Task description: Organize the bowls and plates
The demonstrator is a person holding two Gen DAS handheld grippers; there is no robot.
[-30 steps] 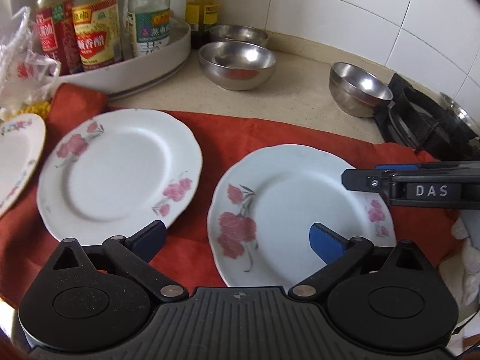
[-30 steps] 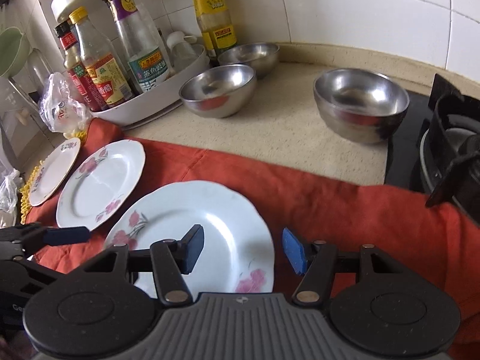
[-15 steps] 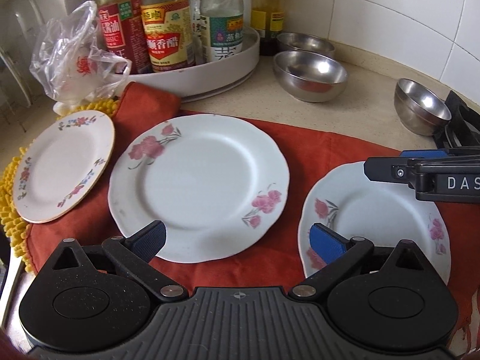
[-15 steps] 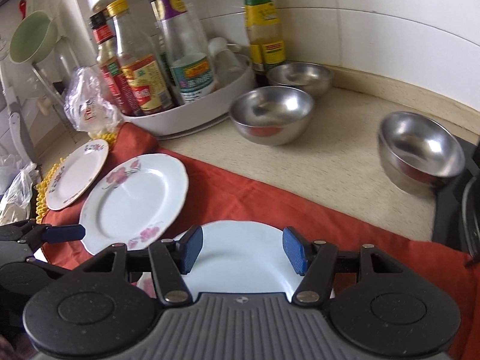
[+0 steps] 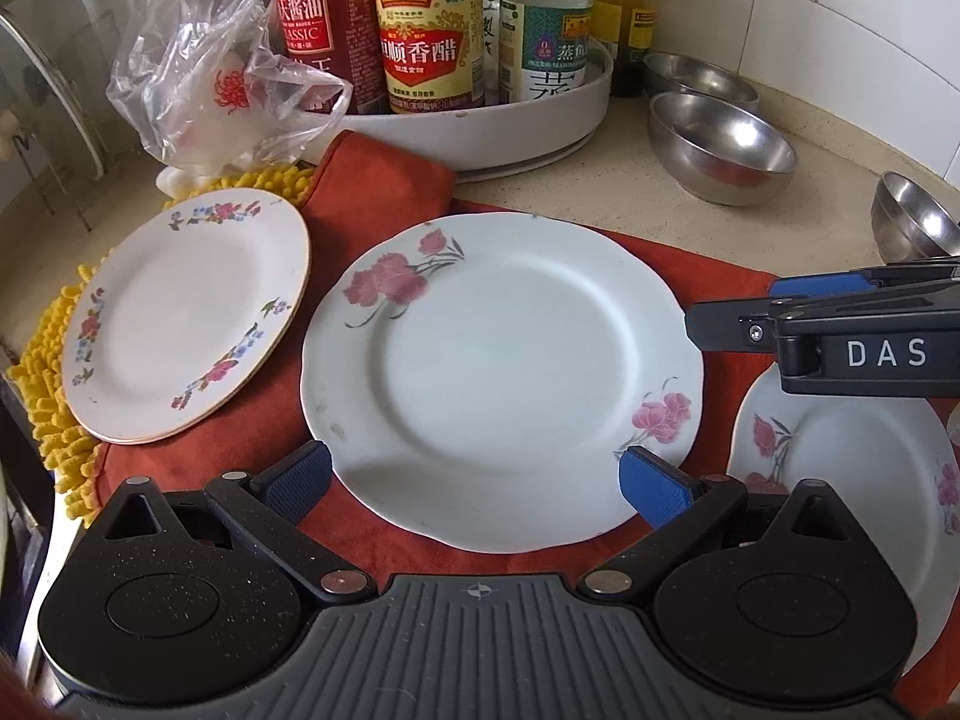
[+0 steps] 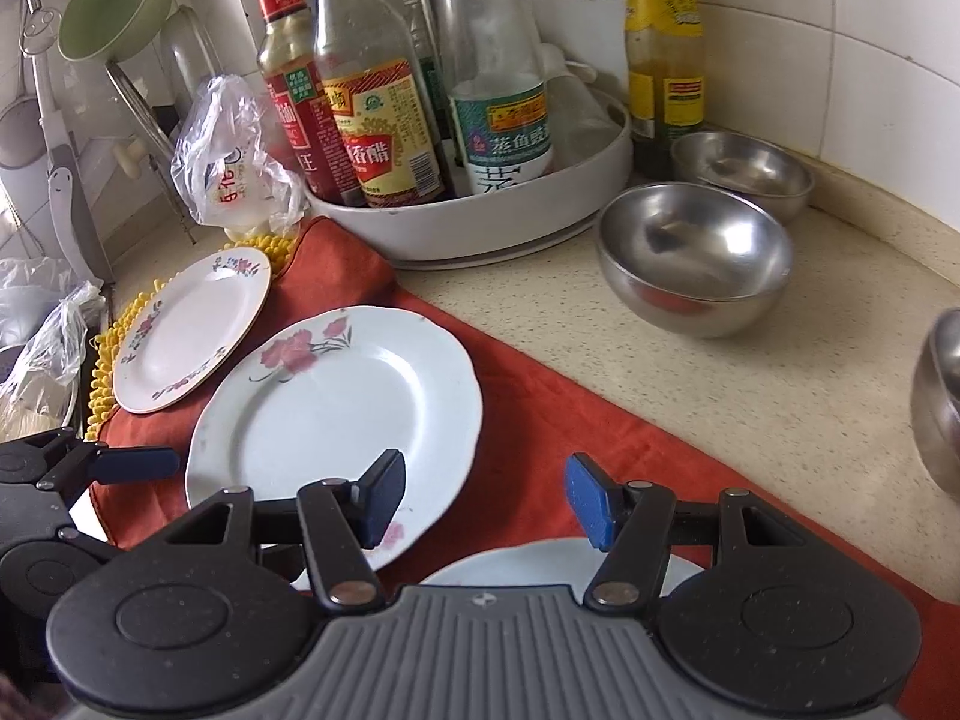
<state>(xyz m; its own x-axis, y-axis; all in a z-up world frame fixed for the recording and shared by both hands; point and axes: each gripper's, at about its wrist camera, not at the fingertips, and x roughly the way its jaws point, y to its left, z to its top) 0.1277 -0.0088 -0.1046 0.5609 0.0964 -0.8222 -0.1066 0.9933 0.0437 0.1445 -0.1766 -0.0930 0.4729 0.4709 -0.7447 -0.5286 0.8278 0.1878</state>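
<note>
Three flowered plates lie on a red cloth (image 5: 384,180). The middle plate (image 5: 501,378) sits right in front of my left gripper (image 5: 474,483), which is open, its blue pads level with the plate's near edge on either side. A smaller plate (image 5: 186,318) lies to its left. The right plate (image 5: 840,456) is partly hidden under my right gripper (image 5: 750,306). In the right wrist view my right gripper (image 6: 487,498) is open over the cloth, nothing between its pads, with the middle plate (image 6: 336,408) to its left. Three steel bowls (image 6: 693,258) stand on the counter beyond.
A white round tray (image 6: 480,222) of sauce bottles stands at the back by the tiled wall. A crumpled plastic bag (image 5: 222,78) and a yellow shaggy mat (image 5: 48,372) are at the left. A wire rack (image 6: 144,114) lines the far left.
Both grippers have moved left along the cloth, from the right plate toward the middle plate. The small plate and the plastic bag have come into view. Neither gripper's opening has changed.
</note>
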